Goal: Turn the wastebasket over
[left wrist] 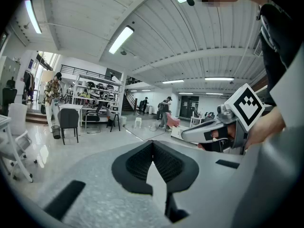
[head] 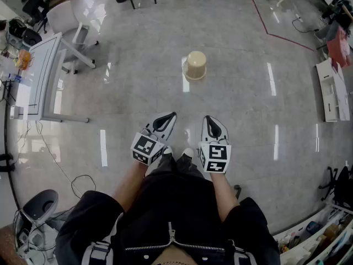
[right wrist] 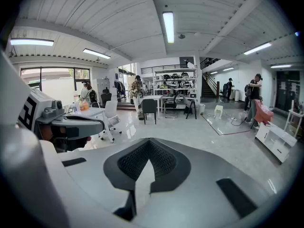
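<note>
My L tongs (head: 171,116) & R tongs (head: 209,120): both closed tight, nothing in either, side by side, well apart from the wastebasket (head: 194,65), on its near side.

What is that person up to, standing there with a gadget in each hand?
A person stands on a shiny floor in an open workshop, holding the left gripper and the right gripper side by side in front of the body. Both have their jaws shut, with nothing between them. A beige wastebasket stands on the floor some way ahead, well apart from both grippers, and nothing touches it.
</note>
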Demonstrator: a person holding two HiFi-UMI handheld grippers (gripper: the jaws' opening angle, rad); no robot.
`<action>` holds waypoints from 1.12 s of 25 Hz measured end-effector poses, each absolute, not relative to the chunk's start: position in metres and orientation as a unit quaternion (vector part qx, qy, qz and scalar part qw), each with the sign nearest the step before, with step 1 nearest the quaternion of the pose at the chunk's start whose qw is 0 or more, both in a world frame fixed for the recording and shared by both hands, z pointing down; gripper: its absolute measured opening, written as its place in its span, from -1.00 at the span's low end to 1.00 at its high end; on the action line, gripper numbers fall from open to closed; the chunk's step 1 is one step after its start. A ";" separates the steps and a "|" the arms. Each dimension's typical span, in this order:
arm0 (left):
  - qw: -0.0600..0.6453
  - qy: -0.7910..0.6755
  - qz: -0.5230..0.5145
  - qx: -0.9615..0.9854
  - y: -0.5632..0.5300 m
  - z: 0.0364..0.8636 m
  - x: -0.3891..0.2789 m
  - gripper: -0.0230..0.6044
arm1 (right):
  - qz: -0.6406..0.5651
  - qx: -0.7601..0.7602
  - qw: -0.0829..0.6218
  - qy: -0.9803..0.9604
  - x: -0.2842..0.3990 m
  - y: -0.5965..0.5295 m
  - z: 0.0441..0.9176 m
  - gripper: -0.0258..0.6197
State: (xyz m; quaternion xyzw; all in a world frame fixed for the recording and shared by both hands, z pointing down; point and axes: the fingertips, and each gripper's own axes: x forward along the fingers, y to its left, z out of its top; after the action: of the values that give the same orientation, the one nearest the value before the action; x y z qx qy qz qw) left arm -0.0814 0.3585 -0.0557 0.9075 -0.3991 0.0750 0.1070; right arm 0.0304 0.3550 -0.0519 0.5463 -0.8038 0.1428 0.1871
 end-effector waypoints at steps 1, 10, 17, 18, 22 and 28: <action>0.106 -0.400 0.074 0.907 0.358 -0.056 -0.078 -0.91 | 0.141 0.545 0.186 -0.805 0.033 0.355 -0.053 -0.89; 0.100 -0.395 0.076 0.910 0.359 -0.058 -0.060 -0.91 | 0.137 0.543 0.155 -0.813 0.046 0.355 -0.061 -0.89; 0.099 -0.395 0.079 0.910 0.368 -0.058 -0.042 -0.91 | 0.132 0.546 0.136 -0.816 0.065 0.364 -0.067 -0.89; 0.098 -0.394 0.080 0.910 0.369 -0.059 -0.040 -0.91 | 0.133 0.546 0.135 -0.816 0.067 0.365 -0.067 -0.89; 0.094 -0.392 0.087 0.911 0.374 -0.059 -0.038 -0.91 | 0.138 0.546 0.128 -0.817 0.069 0.369 -0.067 -0.89; 0.084 -0.407 0.088 0.905 0.378 -0.059 -0.038 -0.91 | 0.142 0.535 0.124 -0.824 0.075 0.378 -0.062 -0.89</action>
State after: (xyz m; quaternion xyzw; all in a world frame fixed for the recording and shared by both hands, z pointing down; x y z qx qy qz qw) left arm -0.0381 0.3785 -0.0590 0.9051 -0.4074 0.0883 0.0837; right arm 0.0747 0.3775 -0.0616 0.5346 -0.8238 0.1418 0.1242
